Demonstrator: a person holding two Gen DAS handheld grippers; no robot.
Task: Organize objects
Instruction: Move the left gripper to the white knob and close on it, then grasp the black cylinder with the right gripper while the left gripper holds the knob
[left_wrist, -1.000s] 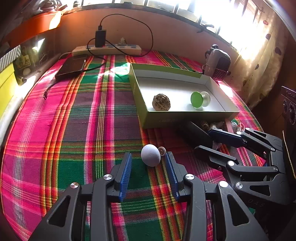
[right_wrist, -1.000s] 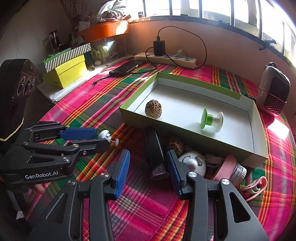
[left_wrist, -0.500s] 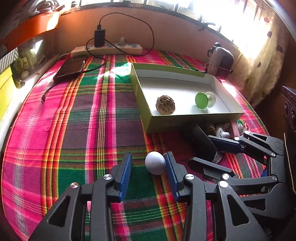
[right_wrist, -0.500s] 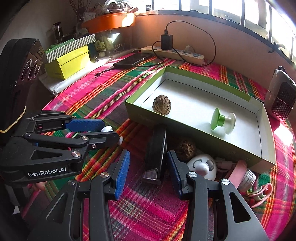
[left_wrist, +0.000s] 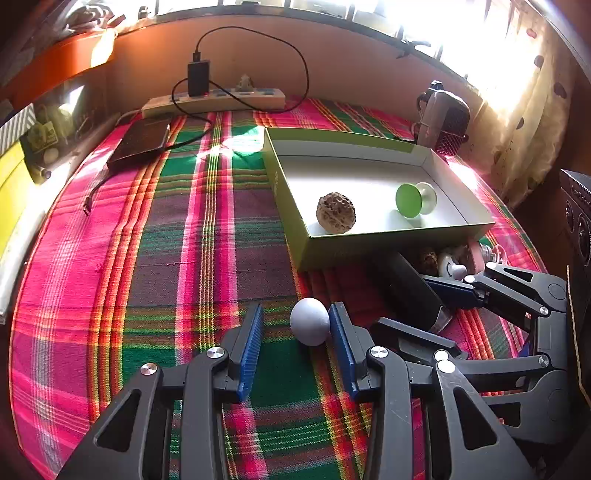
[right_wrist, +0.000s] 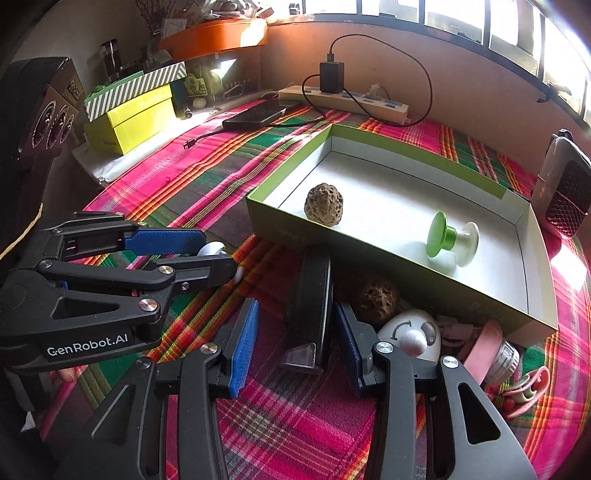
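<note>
Both wrist views look down close, sharing the green box (left_wrist: 369, 254)

The left gripper (left_wrist: 295, 332) is held low over the plaid cloth (left_wrist: 147, 258), angled downward, jaws parted. The right gripper (right_wrist: 295, 332) is held just beside it above the same cloth, likewise angled downward, jaws parted.

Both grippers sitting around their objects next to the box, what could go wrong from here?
1. The white ball sits off-centre in the left gripper, against one pad; closing may roll it out.
2. The right gripper straddles the black case with the walnut and white gadget crowded beside it; a lift could knock them.
3. The grippers are close together, and the green box wall is near: collision risk.
</note>
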